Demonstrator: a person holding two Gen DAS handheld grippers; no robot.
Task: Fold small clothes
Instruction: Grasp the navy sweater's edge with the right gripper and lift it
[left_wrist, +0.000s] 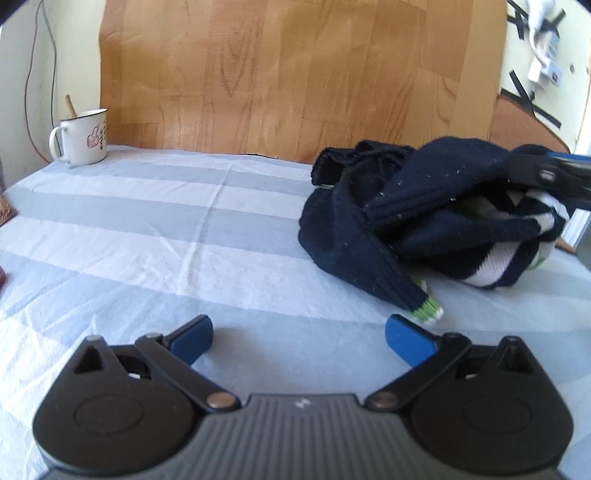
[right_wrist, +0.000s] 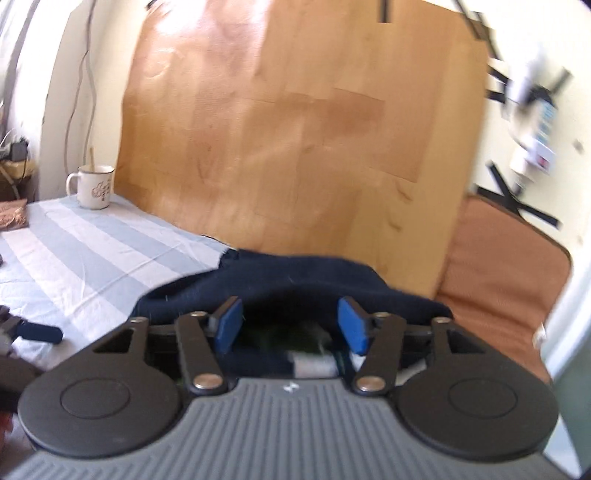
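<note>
A crumpled dark navy knit garment (left_wrist: 406, 206) with white stripes and green-white cuffs lies in a heap at the right of the striped cloth. My left gripper (left_wrist: 299, 341) is open and empty, low over the cloth, just left and in front of the heap. My right gripper (right_wrist: 291, 328) is open, its blue pads either side of a raised navy fold (right_wrist: 295, 277) of the same garment; it shows at the heap's right edge in the left wrist view (left_wrist: 546, 173). The pads do not pinch the fabric.
A blue-and-white striped cloth (left_wrist: 147, 229) covers the table. A white enamel mug (left_wrist: 83, 136) with a wooden stick stands at the far left corner. A wooden board (left_wrist: 295, 74) leans behind. An orange cushion (right_wrist: 498, 258) lies to the right.
</note>
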